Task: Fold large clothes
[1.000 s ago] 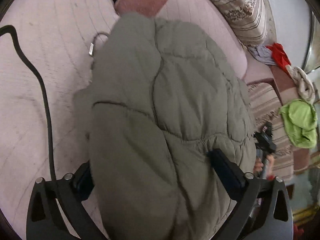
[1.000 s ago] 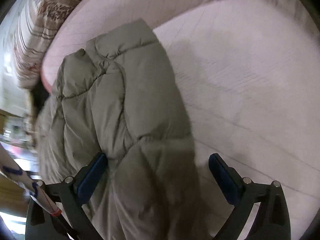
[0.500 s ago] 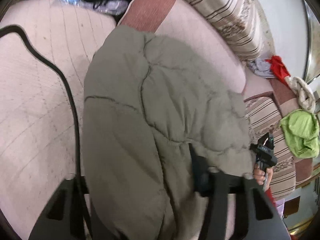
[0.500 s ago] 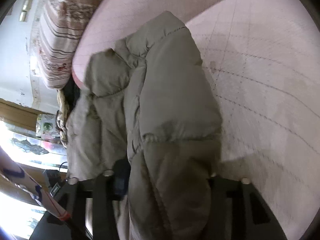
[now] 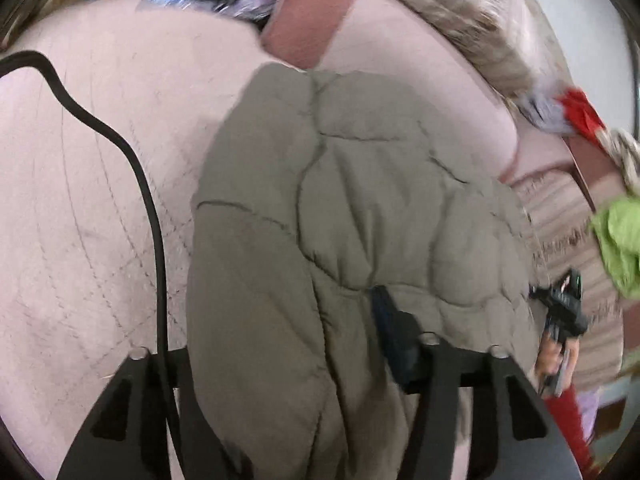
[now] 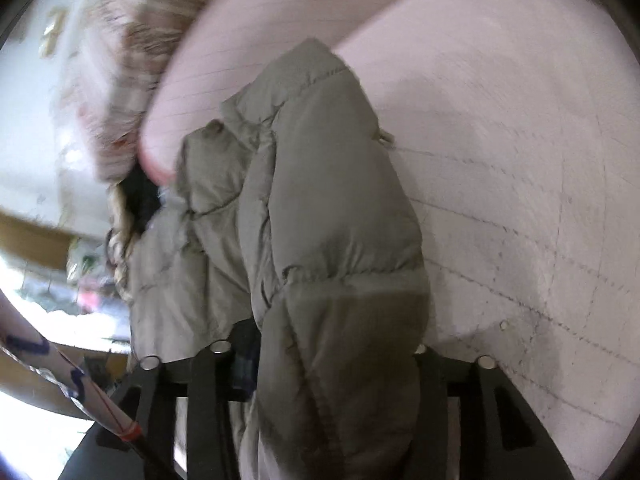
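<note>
A pale pink quilted bed surface (image 5: 80, 200) fills most of both views. On it lies a puffy olive-grey quilted jacket (image 5: 360, 220), bunched, its long axis running from the near edge toward the far striped cushions (image 5: 460, 20), which are blurred. The jacket's near end is cut off by the frame. The left gripper (image 5: 288, 356) is closed on a thick fold of the jacket; its left finger is hidden behind the fabric. The right gripper (image 6: 332, 344) is likewise clamped on the jacket (image 6: 320, 220). A black cable (image 5: 148, 200) crosses the bed at left. Blurred clothes (image 5: 616, 240) are seen at far right.
</note>
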